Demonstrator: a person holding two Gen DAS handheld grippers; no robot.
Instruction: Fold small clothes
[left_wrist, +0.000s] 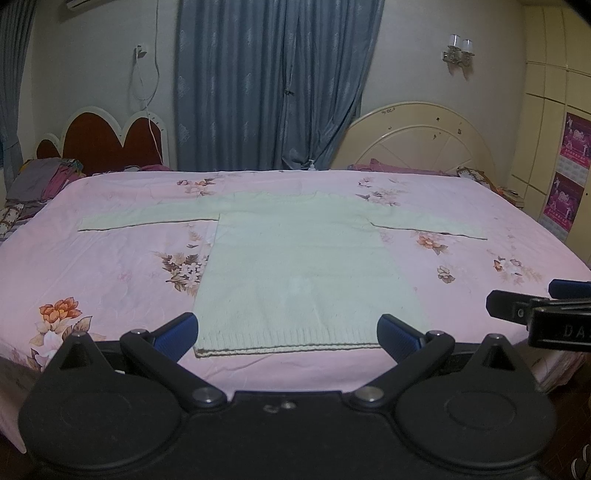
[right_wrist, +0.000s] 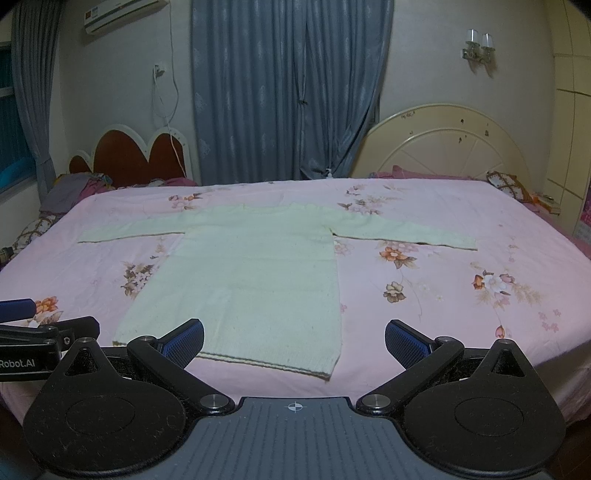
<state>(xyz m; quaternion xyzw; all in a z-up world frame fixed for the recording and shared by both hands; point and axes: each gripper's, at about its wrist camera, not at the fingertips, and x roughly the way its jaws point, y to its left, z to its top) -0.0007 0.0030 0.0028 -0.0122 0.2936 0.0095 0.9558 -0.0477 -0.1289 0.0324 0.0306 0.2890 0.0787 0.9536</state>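
Left wrist view, writing: "DA" reads on your right gripper (left_wrist: 546, 295) at the right edge.
Left wrist view, sweater: the pale sweater (left_wrist: 299, 266) lies flat on the bed (left_wrist: 110, 258), sleeves spread.
Left wrist view, gripper: your left gripper (left_wrist: 288, 332) hangs released at the hem, holding nothing.
Right wrist view, writing: "Robot.AI" reads on the left gripper (right_wrist: 40, 317).
Right wrist view, sweater: sweater (right_wrist: 251, 273) sits left of centre.
Right wrist view, gripper: your right gripper (right_wrist: 294, 341) is spread wide, empty, over the sweater's right hem corner.
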